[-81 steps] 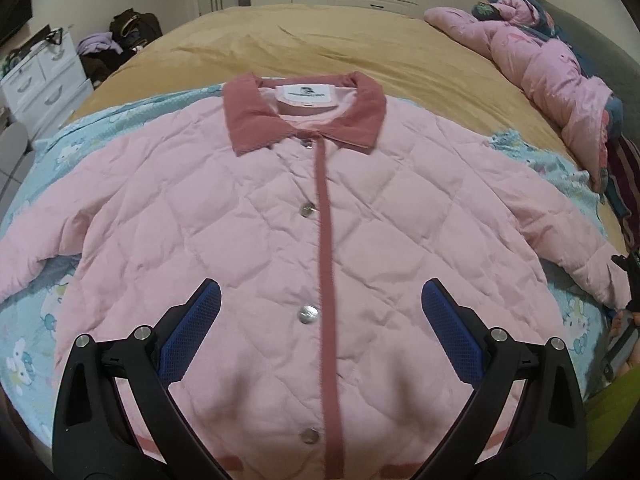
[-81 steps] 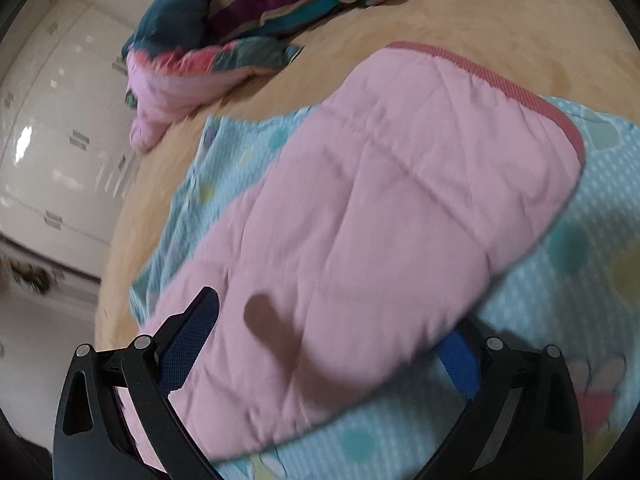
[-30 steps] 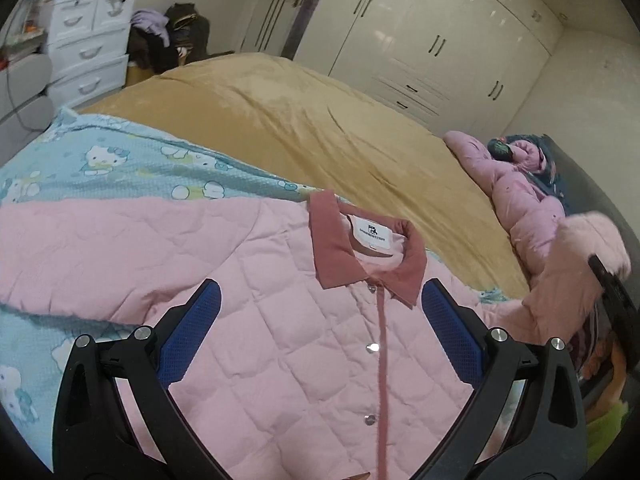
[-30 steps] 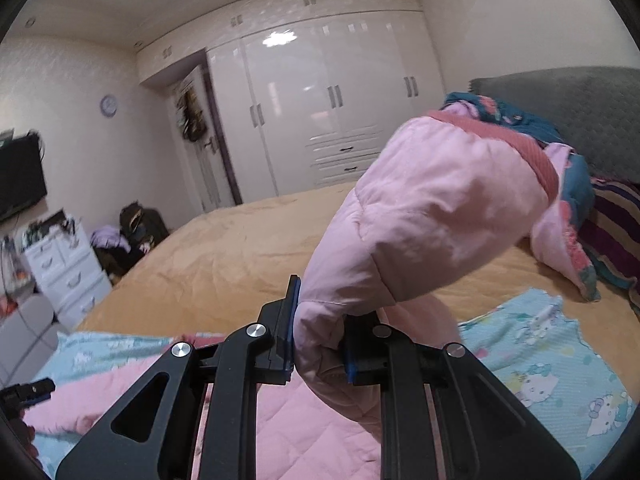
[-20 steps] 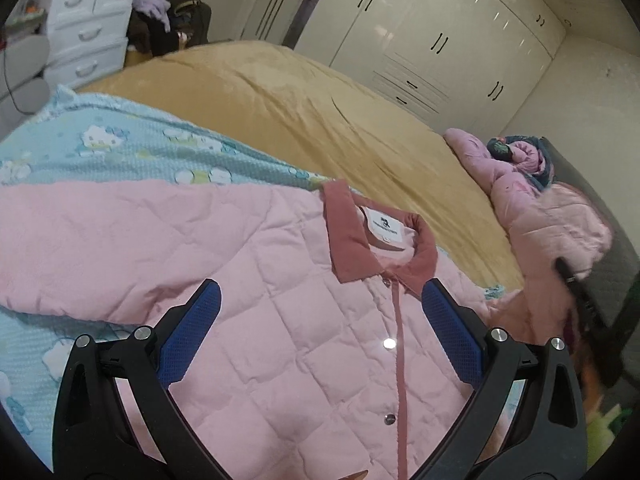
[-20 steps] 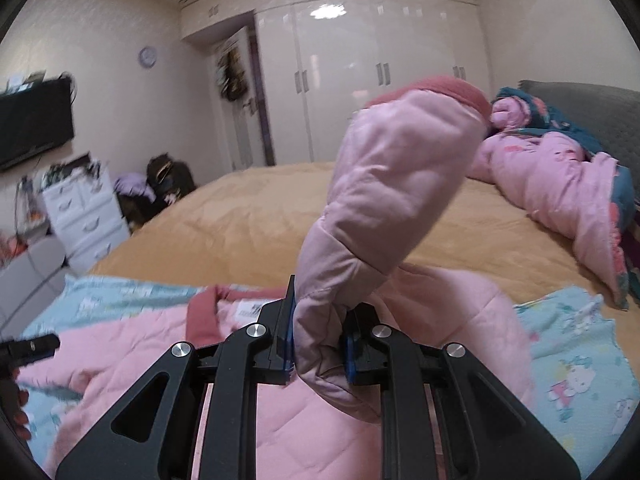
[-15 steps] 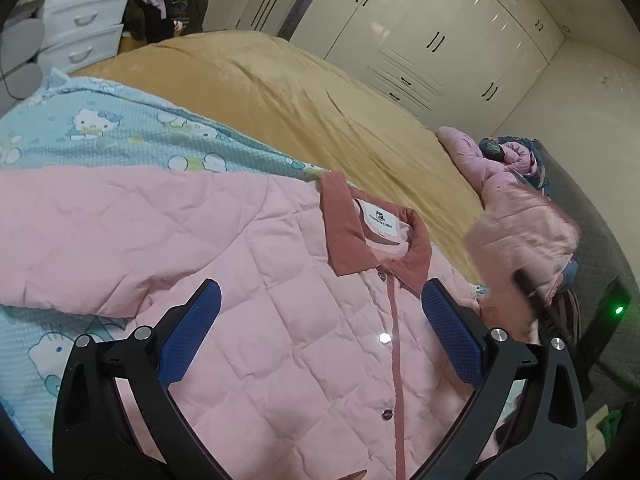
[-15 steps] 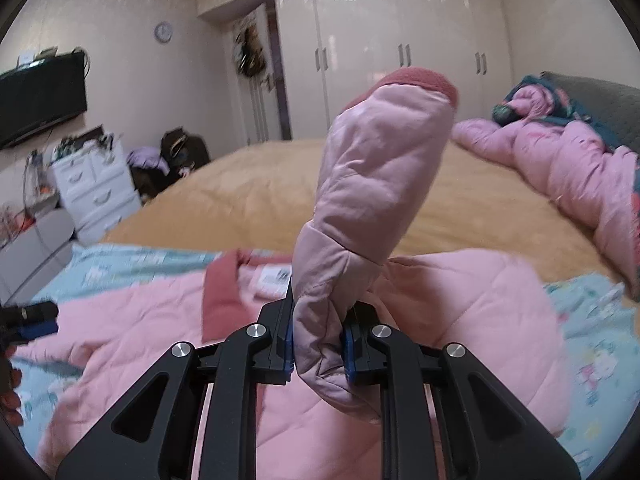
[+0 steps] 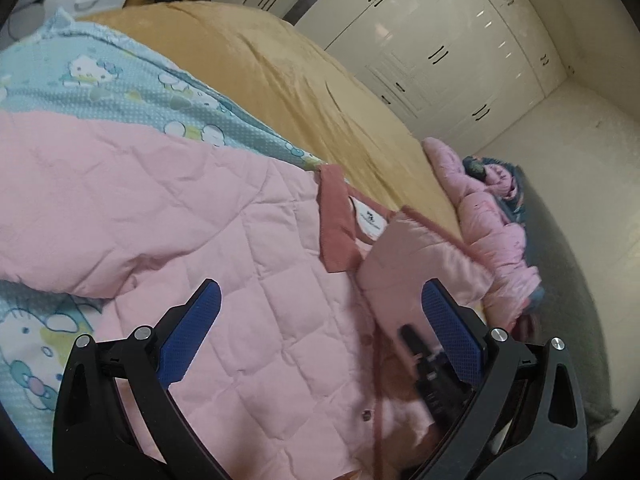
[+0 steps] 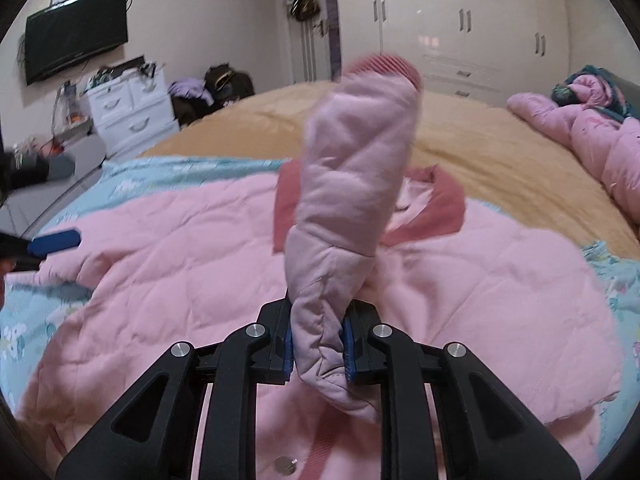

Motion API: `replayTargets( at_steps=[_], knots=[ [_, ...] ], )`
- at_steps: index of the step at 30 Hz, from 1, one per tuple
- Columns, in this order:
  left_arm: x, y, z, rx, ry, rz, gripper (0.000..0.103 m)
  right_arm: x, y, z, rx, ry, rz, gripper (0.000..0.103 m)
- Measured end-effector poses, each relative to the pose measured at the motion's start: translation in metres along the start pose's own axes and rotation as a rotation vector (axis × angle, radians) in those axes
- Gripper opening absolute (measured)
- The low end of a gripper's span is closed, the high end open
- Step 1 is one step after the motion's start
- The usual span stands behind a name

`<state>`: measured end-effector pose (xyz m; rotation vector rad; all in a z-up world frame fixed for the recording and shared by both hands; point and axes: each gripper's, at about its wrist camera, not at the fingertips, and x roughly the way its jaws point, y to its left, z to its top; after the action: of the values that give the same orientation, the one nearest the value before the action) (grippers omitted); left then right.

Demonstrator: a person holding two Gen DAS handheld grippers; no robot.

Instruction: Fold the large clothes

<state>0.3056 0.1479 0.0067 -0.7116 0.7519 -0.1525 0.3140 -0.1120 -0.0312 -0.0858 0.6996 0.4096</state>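
A pink quilted jacket (image 9: 240, 248) with a dark-rose collar (image 9: 336, 224) lies front-up and buttoned on a light-blue cartoon sheet (image 9: 132, 80). My right gripper (image 10: 318, 344) pinches the jacket's right sleeve (image 10: 356, 168) between its blue pads. The cuff end stands up over the jacket's chest (image 10: 180, 272) and hides part of the collar (image 10: 432, 204). Its jaws are opening slightly, with the sleeve still between them. My left gripper (image 9: 320, 332) hangs open above the chest and grips nothing. The raised sleeve (image 9: 420, 264) and the blurred right gripper (image 9: 428, 368) show beyond its right finger.
The sheet lies on a tan bedspread (image 10: 500, 160). A heap of pink padded clothes (image 10: 592, 140) sits at the bed's right side. White drawers (image 10: 128, 108), a wall television (image 10: 76, 36) and white wardrobes (image 9: 440, 40) line the room.
My right gripper has carried the sleeve down and leftward, from beside the bed's right edge to above the jacket's chest. My left gripper has sunk a little and rolled.
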Motion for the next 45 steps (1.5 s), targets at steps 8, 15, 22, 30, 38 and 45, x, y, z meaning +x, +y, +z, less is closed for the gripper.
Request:
replayTargets(
  at_steps=[8, 15, 22, 30, 38, 45],
  knots=[
    [0.006, -0.002, -0.003, 0.008, 0.022, -0.038, 0.094, 0.013, 0.021, -0.021, -0.068, 0.105, 0.038, 0.027],
    [0.02, 0.006, -0.007, -0.035, 0.061, -0.071, 0.094, 0.012, 0.031, -0.03, -0.052, 0.144, 0.115, 0.054],
    [0.039, 0.011, -0.015, -0.059, 0.123, -0.12, 0.094, -0.002, 0.039, -0.032, -0.023, 0.147, 0.202, 0.083],
    [0.063, 0.002, -0.036, 0.02, 0.205, -0.103, 0.093, -0.04, 0.01, -0.038, 0.163, 0.12, 0.283, 0.084],
    [0.078, -0.014, -0.053, 0.191, 0.194, 0.041, 0.043, -0.064, -0.026, -0.046, 0.261, 0.105, 0.233, 0.084],
    [0.078, -0.023, -0.058, 0.277, 0.16, 0.021, 0.003, -0.082, -0.052, -0.06, 0.316, 0.107, 0.183, 0.084]
  ],
)
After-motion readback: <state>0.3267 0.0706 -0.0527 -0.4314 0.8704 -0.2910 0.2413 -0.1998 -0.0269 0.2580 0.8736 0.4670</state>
